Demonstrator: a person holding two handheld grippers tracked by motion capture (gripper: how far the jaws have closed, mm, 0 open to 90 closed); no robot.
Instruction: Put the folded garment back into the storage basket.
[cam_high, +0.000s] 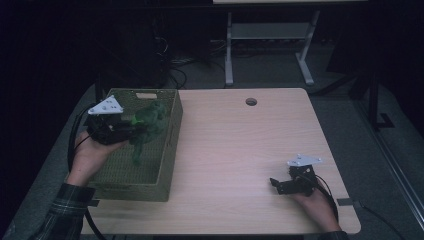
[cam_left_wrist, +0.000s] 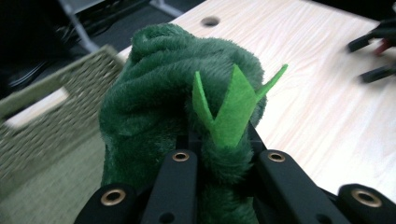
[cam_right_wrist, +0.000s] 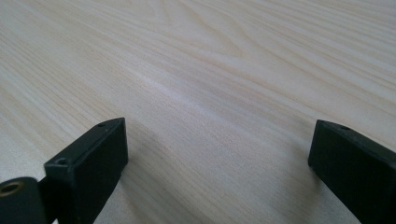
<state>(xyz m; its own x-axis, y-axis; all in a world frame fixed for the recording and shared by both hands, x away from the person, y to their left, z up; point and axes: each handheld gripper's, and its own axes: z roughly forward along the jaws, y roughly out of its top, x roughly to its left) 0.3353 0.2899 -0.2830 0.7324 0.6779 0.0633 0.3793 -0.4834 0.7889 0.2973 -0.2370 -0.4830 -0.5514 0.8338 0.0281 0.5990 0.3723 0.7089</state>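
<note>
High view: pale wood-grain tabletop (cam_high: 235, 150); olive woven rectangular basket (cam_high: 167, 150) at its left edge. Left hand-held gripper (cam_high: 131, 125), jaws pinching a dark green plush toy with bright green felt spikes (cam_high: 150, 122), held above the basket's interior. Right hand-held gripper (cam_high: 274, 183), jaws spread wide with nothing between them, low over the bare tabletop near the right front corner.

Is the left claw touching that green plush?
Touching. The left gripper view shows the left claw with its jaws closed on the green plush, fabric squeezed between them.
</note>
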